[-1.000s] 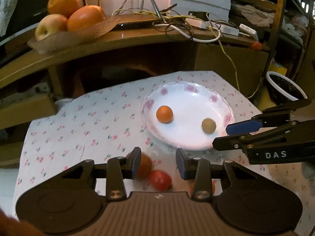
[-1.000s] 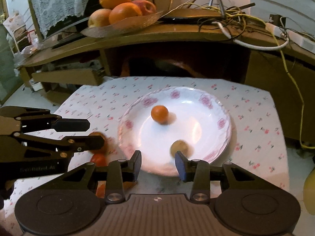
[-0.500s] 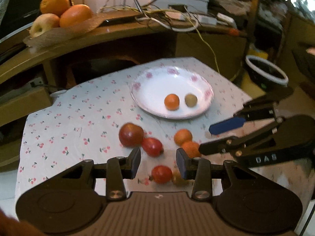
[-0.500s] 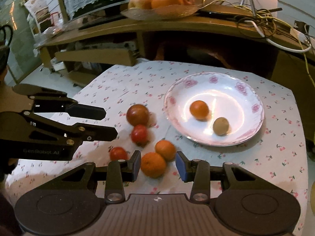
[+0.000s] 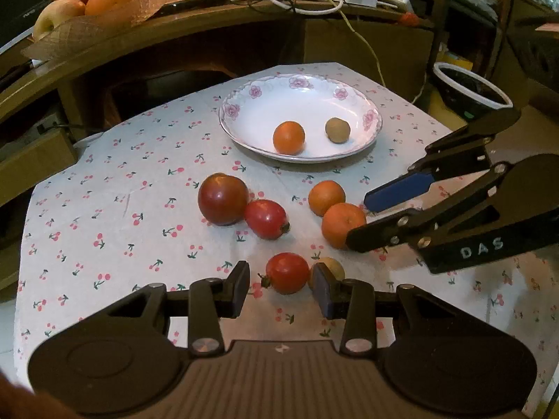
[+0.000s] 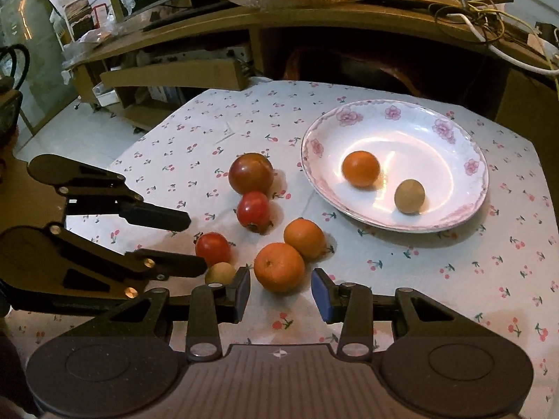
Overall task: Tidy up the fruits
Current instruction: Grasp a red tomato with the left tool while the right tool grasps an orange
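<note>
With two fruits on the plate (image 6: 471,206), six wait just ahead of both empty, parted grippers.

Six loose fruits (image 6: 278,266) beside flowered plate (image 6: 314,160)

Six fruits (image 5: 265,223) loose on cloth — two more on the plate (image 5: 244,139).

Both tools are showing black, scissor-linked arms on ribbed grey housings with round black side discs. The left gripper (image 5: 281,288) is wearing blue pads and silver pivot screws. The right gripper (image 6: 280,291) is matching it, blue pads too, with white "DAS" lettering showing along its side.
</note>
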